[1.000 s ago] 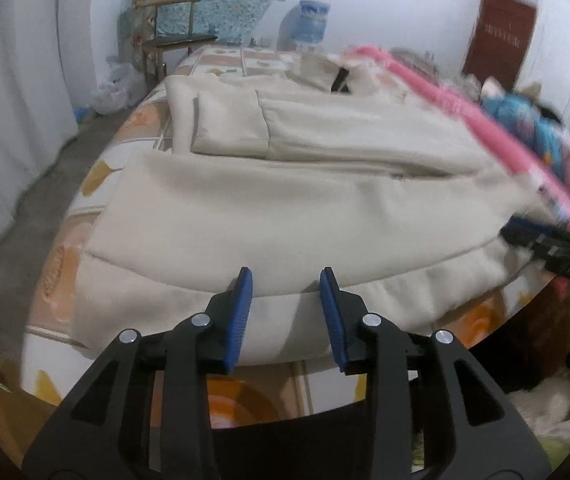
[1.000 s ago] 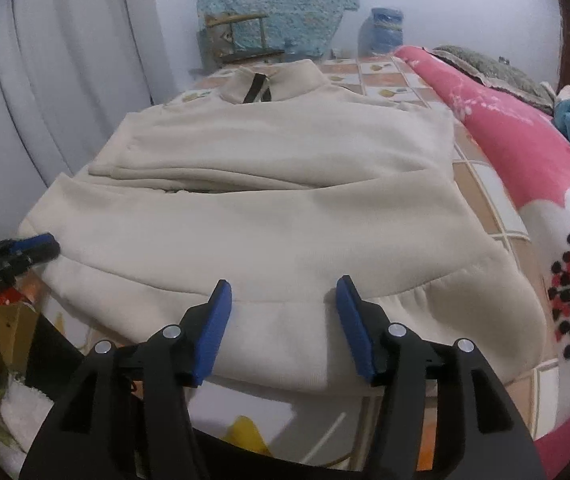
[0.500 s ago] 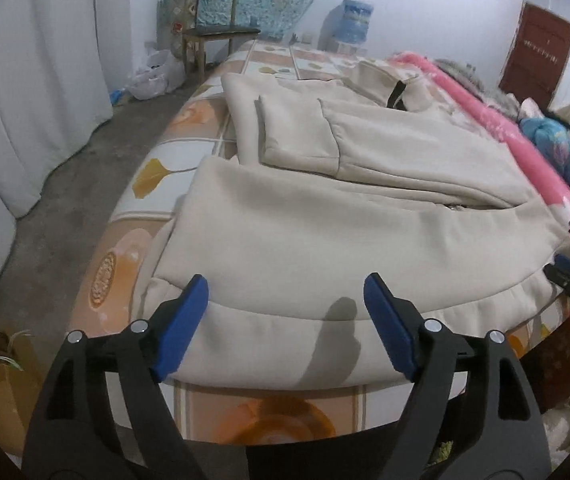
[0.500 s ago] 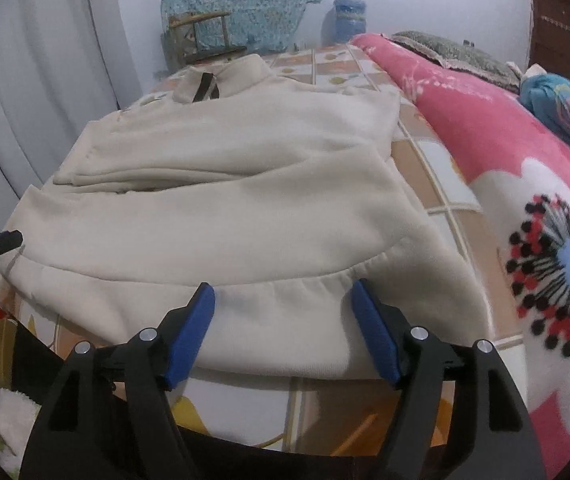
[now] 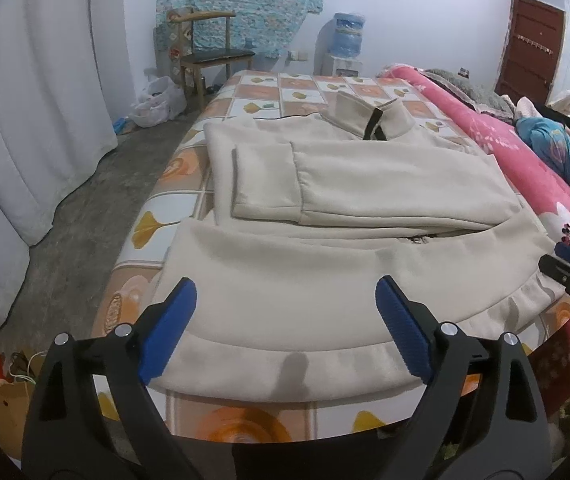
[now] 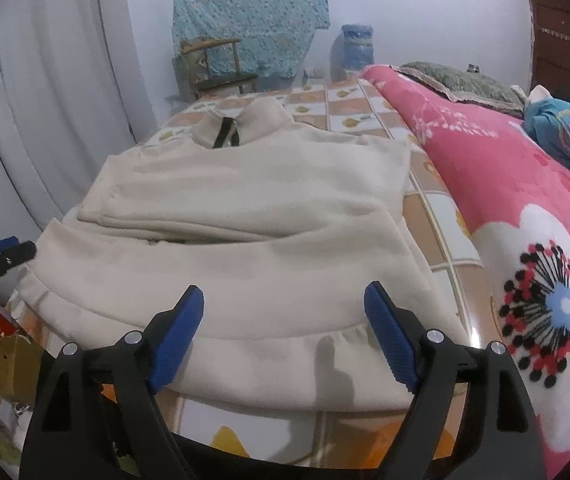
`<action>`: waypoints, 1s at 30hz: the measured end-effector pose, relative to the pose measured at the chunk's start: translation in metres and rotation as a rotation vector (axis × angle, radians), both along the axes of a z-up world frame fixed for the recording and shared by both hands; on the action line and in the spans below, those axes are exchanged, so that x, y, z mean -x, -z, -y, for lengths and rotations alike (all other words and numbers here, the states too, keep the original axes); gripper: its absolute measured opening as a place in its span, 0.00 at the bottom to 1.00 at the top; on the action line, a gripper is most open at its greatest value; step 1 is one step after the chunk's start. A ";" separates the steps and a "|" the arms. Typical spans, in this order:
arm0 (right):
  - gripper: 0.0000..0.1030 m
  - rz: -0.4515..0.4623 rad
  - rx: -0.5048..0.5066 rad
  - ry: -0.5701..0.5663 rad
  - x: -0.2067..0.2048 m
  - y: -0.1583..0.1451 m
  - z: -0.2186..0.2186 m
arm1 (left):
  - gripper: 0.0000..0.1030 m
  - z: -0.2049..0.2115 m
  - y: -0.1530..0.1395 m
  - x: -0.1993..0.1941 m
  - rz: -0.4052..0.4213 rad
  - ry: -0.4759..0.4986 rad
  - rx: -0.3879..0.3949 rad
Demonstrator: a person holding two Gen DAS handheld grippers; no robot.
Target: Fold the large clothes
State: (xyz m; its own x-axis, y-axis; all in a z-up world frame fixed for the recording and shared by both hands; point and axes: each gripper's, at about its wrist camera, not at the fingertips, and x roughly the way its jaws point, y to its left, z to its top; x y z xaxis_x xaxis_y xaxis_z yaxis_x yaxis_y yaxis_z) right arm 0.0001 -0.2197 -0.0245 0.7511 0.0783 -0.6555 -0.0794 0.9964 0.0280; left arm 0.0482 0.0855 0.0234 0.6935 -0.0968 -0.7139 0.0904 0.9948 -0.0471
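A bed (image 5: 309, 92) covered by a sheet of orange and white squares with yellow leaf prints fills most of both views, with grey floor (image 5: 85, 216) and white curtains (image 5: 33, 120) along its left side and a pink flowered blanket (image 6: 505, 200) heaped along its right side. Spread on the sheet lies the cream sweatshirt (image 5: 345, 272), collar (image 5: 369, 118) toward the far wall, its sleeves (image 5: 317, 188) folded flat across the chest and its ribbed hem (image 5: 285, 364) at the near edge of the bed. Against the far wall stand a wooden chair (image 5: 209, 56) beneath a hanging turquoise cloth (image 5: 241, 0) and a blue water bottle (image 5: 349, 36) on a dispenser; a dark red door (image 5: 529, 48) is at the right. The left gripper (image 5: 287, 312) hangs over the left part of the hem, its blue-padded jaws spread wide and still widening, released, with the fabric below the gap and neither pad pressing on it. The right gripper (image 6: 285, 316) hangs over the right part of the hem in the same way, jaws widening and clasping nothing. A white plastic bag (image 5: 157, 100) sits on the floor by the chair
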 end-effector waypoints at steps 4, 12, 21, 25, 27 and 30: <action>0.80 0.010 -0.003 -0.005 -0.002 -0.003 -0.003 | 0.85 0.015 0.002 -0.006 -0.012 0.014 -0.012; 0.80 0.000 -0.001 -0.002 -0.004 -0.004 -0.004 | 0.85 0.045 0.003 -0.015 -0.010 0.056 -0.071; 0.80 -0.015 0.000 0.001 -0.010 -0.002 -0.005 | 0.85 0.065 0.004 -0.023 -0.006 0.081 -0.121; 0.80 -0.017 -0.001 0.002 -0.010 -0.001 -0.005 | 0.85 0.070 0.006 -0.027 -0.014 0.085 -0.126; 0.80 -0.020 -0.004 0.003 -0.012 -0.001 -0.005 | 0.85 0.073 0.009 -0.029 -0.027 0.084 -0.128; 0.80 -0.026 -0.005 0.005 -0.013 0.001 -0.004 | 0.86 0.076 0.016 -0.035 -0.059 0.079 -0.142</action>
State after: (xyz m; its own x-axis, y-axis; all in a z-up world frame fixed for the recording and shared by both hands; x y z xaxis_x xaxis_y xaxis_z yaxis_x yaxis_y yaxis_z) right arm 0.0134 -0.2154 -0.0253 0.7342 0.0782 -0.6745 -0.0741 0.9966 0.0349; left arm 0.0835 0.0097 0.0078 0.6445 -0.0444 -0.7633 0.1694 0.9818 0.0859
